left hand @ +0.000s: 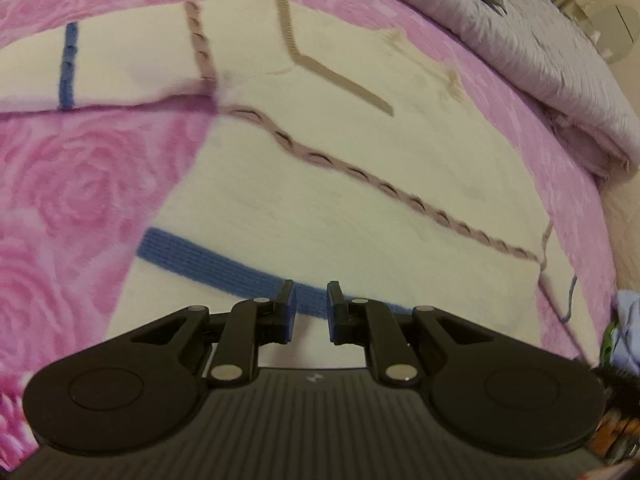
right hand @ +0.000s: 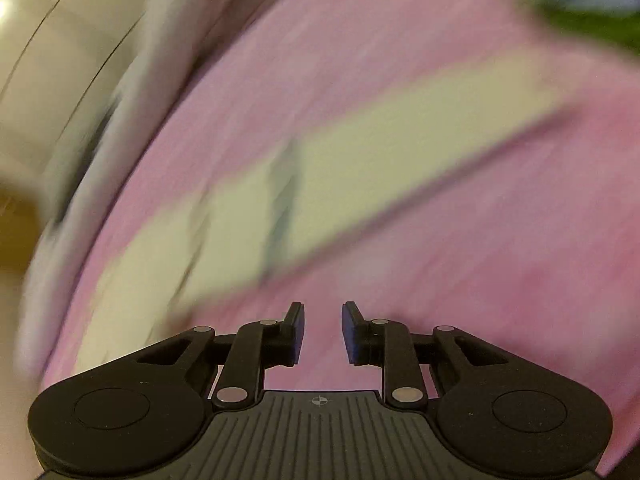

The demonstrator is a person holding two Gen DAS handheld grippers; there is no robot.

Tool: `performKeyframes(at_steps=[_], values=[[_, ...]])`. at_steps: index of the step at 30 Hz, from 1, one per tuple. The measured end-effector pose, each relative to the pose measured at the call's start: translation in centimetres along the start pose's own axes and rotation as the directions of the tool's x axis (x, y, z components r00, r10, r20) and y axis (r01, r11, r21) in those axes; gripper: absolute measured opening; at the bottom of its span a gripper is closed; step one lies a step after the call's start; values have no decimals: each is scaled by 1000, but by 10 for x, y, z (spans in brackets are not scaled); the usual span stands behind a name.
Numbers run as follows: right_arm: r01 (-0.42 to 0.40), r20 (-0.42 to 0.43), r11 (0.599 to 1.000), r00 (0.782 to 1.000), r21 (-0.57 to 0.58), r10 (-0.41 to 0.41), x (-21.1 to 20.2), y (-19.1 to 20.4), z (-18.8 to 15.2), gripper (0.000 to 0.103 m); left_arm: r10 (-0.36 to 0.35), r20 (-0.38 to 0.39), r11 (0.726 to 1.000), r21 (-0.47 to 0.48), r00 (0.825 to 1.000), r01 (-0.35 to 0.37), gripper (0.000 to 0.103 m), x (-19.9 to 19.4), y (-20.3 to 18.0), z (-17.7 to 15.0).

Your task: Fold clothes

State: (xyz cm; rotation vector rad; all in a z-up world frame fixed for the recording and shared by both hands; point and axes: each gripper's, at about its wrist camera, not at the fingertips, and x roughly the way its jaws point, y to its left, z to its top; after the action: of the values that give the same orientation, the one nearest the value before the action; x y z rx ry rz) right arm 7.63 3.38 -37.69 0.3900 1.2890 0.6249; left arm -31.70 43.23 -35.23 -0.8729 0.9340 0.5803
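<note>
A cream knit sweater (left hand: 320, 184) lies spread on the pink rose-patterned bedspread (left hand: 68, 200). It carries a blue stripe (left hand: 224, 268), a mauve braided stripe (left hand: 360, 176) and a tan stripe (left hand: 340, 80). One sleeve (left hand: 100, 76) stretches to the left. My left gripper (left hand: 311, 300) hovers open just over the blue stripe near the hem, nothing between its fingers. In the right wrist view, heavily blurred, a cream sleeve (right hand: 340, 176) crosses the pink bedspread (right hand: 460, 260). My right gripper (right hand: 322, 320) is open above the bedspread, just short of the sleeve.
A folded grey-lilac quilt (left hand: 540, 64) lies along the bed's far right side. Light blue and green cloth (left hand: 628, 332) sits at the right edge, also seen as a blur of clothes (right hand: 588, 4) in the right wrist view. Cream wall or furniture (right hand: 52, 60) stands at left.
</note>
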Motion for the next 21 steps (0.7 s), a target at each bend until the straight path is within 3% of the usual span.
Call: performKeyframes(at_steps=[4,8,12,18,21], values=[[-63,-109,998,992,-32,59,35,21,-36,24,-18,-8,1000,3,1000,18,11,-1,20,10],[-96,-80,995,992,8,97,58,38,-36,24,-37,-22,999,-10,999,37,11,6,37,25],[-61,-49,989,997,132,67,84,38,-24,24,-86,-57,996,30,995,88,11,19,30,37],[-65,2,976,998,209,66,56,37,-25,24,-192,-163,954,199,968,223,18,49,-50,31],[-74,28,971,997,226,69,33,30,-15,24,-221,-207,944,200,953,263,21,64,-103,11]])
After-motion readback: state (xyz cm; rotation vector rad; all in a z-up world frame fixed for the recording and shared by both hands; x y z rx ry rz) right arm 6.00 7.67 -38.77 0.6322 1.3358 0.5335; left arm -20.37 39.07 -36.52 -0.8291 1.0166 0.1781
